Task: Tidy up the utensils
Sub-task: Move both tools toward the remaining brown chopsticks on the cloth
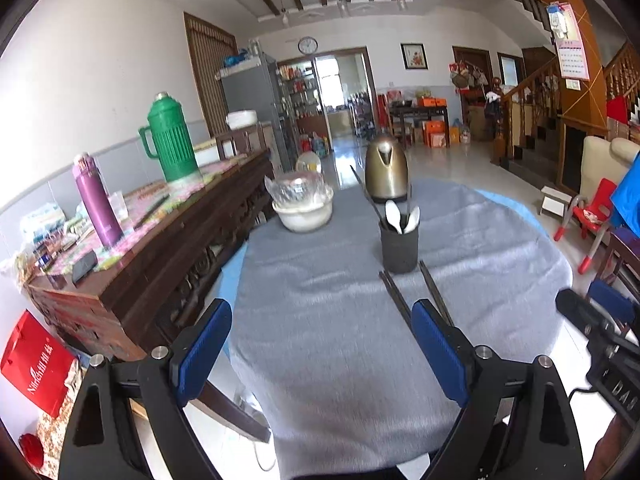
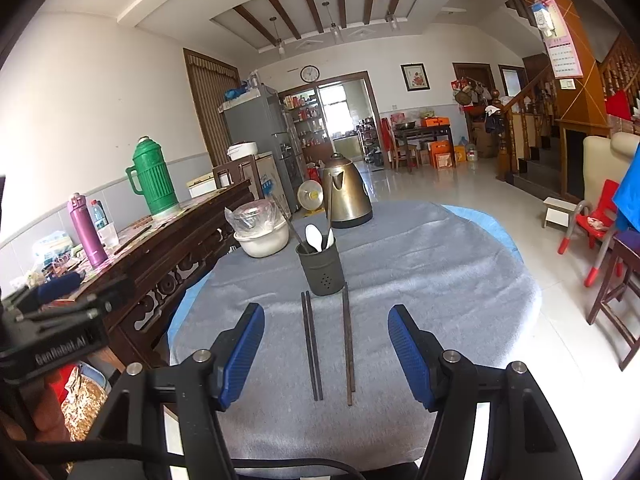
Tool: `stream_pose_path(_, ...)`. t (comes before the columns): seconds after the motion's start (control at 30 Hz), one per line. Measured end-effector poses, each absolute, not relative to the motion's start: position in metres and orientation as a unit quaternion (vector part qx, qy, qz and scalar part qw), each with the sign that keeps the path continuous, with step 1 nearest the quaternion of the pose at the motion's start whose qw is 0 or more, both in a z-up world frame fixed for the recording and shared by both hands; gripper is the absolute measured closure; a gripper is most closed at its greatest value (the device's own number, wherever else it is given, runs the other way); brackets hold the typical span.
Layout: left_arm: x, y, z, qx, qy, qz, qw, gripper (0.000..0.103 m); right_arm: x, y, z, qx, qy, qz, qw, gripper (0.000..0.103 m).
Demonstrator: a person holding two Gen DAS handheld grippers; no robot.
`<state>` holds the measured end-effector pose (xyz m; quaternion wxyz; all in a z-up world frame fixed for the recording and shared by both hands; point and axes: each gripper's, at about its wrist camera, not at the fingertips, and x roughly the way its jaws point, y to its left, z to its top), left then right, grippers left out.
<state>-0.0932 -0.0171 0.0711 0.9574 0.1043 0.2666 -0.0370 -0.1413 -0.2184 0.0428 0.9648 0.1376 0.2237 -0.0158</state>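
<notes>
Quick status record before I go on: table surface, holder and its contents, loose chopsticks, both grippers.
surface: grey cloth on the table
holder: dark utensil holder, upright, with white spoons and chopsticks inside
loose chopsticks: dark pair and brown pair, flat on the cloth in front of the holder
left gripper: open, empty
right gripper: open, empty, loose chopsticks ahead of it

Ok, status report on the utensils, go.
Left hand-held gripper open, empty. Right hand-held gripper open, empty. Chopsticks lying loose on grey cloth before holder. Nothing in the way.

Near ends of the chopsticks [image 1: 394,296] behind the left hand-held gripper's [image 1: 322,320] finger.
</notes>
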Motion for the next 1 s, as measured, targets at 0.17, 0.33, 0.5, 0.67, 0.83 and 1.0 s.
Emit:
stream_pose_path(0.17,-0.091,-0.012,0.052,0.092,0.303,-0.048,0.947,0.012,-0.14,-0.22,0.039,0.143,0.234,-0.026,0.961,0.035)
stream_pose_path(0.33,-0.089,-0.004,0.036,0.08,0.328,-0.045,0.94,0.011,-0.134,-0.216,0.032,0.148,0.252,-0.029,0.956,0.035)
stream_pose_path(0.5,-0.083,0.007,0.02,0.065,0.352,-0.036,0.933,0.012,-0.129,-0.208,0.023,0.136,0.268,-0.026,0.953,0.035)
stream_pose_path(0.67,-0.083,0.007,0.011,0.072,0.352,-0.036,0.932,0.012,-0.126,-0.21,0.013,0.146,0.282,-0.032,0.948,0.035)
stream_pose_path(0.83,-0.078,0.005,-0.004,0.085,0.365,-0.038,0.926,0.012,-0.123,-0.212,0.001,0.145,0.293,-0.039,0.944,0.035)
stream_pose_path(1.0,-0.075,0.007,-0.01,0.082,0.37,-0.035,0.925,0.012,-0.116,-0.207,-0.012,0.14,0.312,-0.033,0.939,0.035)
